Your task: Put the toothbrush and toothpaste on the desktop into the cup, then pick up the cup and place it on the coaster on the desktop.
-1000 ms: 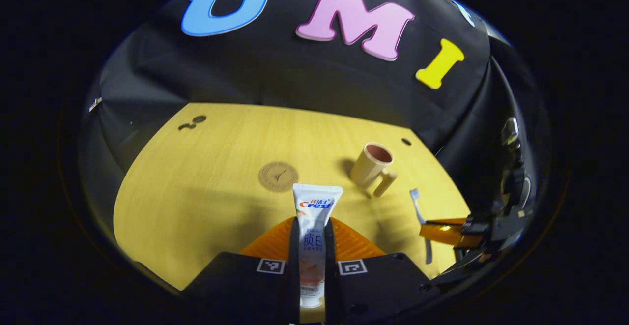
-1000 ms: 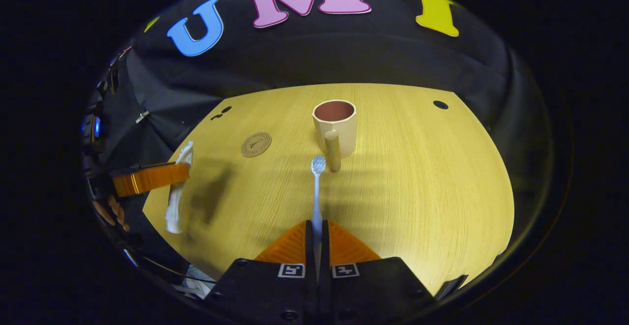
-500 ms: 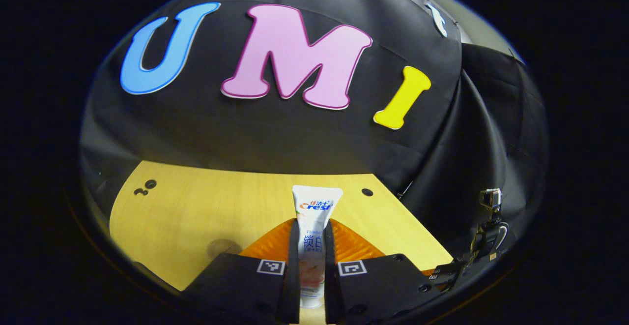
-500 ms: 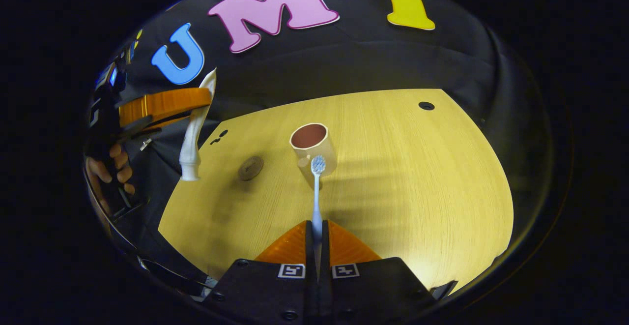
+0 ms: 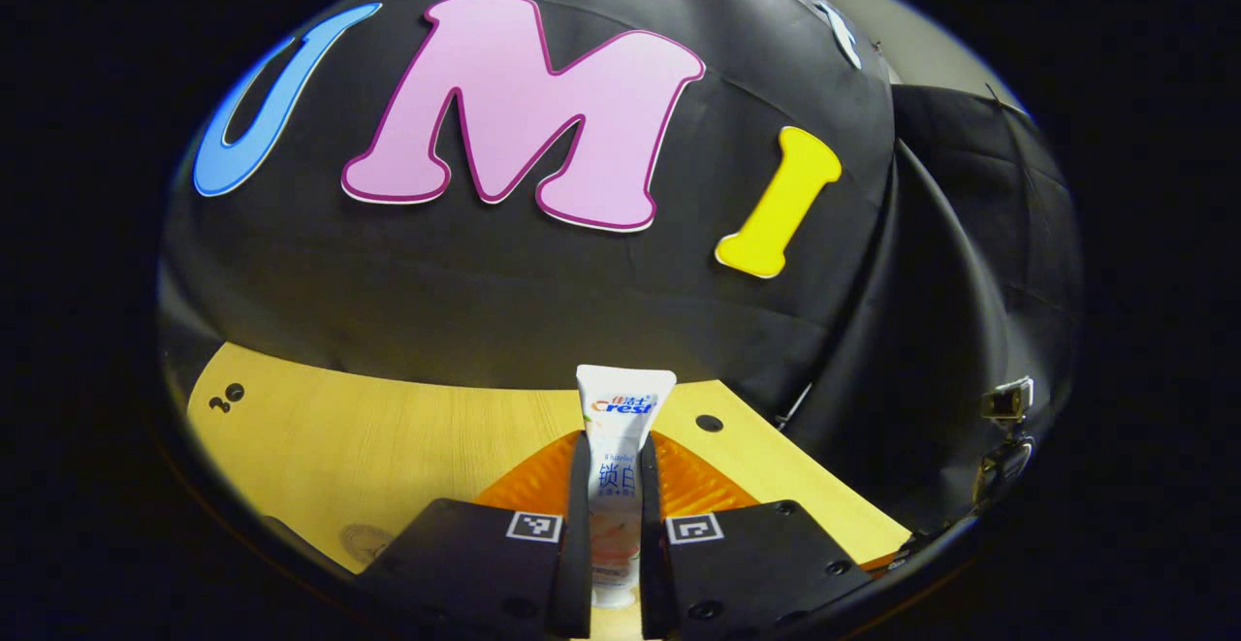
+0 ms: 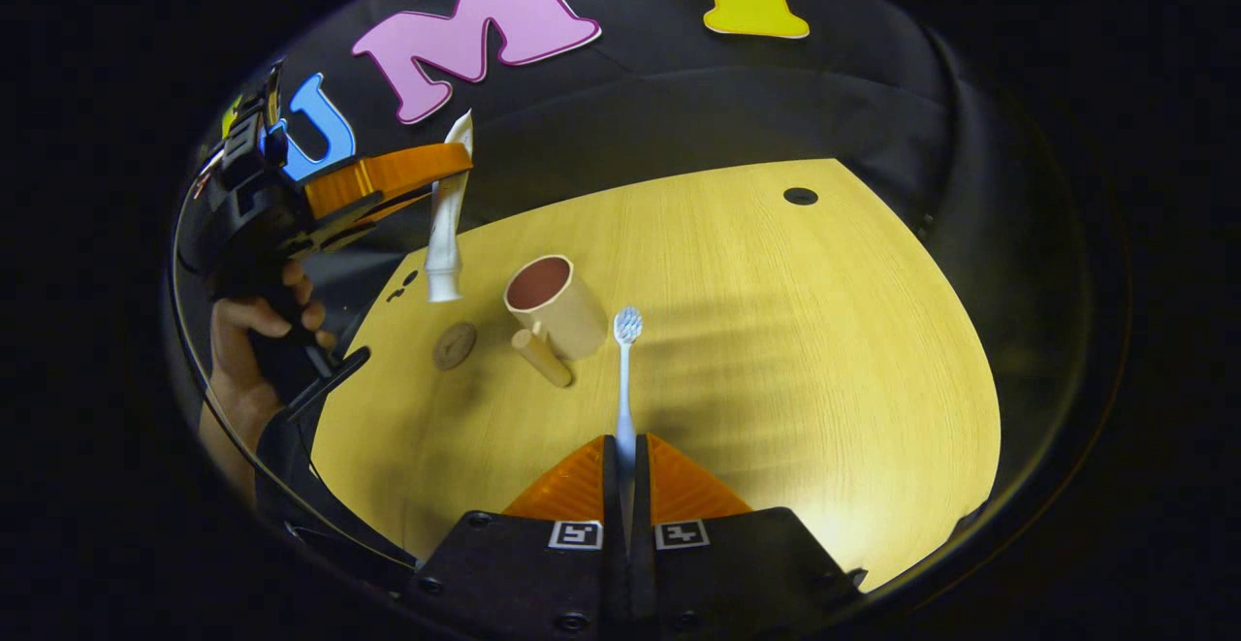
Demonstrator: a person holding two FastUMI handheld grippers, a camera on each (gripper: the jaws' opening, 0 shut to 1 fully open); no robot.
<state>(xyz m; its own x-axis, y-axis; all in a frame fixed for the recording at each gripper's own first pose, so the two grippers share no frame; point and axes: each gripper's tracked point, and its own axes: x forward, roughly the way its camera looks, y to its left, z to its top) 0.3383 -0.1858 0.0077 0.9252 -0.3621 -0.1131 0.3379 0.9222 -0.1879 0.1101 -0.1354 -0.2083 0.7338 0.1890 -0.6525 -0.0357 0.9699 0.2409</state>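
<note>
My left gripper [image 5: 614,466] is shut on a white toothpaste tube [image 5: 619,447], held upright well above the yellow desktop [image 5: 368,437]. From the right gripper view, that left gripper [image 6: 441,171] hangs high at the left with the toothpaste tube [image 6: 446,224] pointing cap down, above and left of the cup [image 6: 555,304]. The beige cup, handle toward me, stands on the desktop [image 6: 776,331]. My right gripper [image 6: 626,457] is shut on a pale blue toothbrush [image 6: 625,369], bristles up beside the cup's right side. A round brown coaster [image 6: 454,344] lies left of the cup.
A hand [image 6: 254,331] holds the left gripper's handle at the left edge of the right gripper view. Small dark holes [image 6: 801,197] mark the desktop's far right corner and far left [image 5: 229,396]. Black cloth walls close the back and sides.
The left gripper has risen and moved toward the cup with the toothpaste, tilting up so the wall now dominates its view. The right gripper has shifted right with the toothbrush.
</note>
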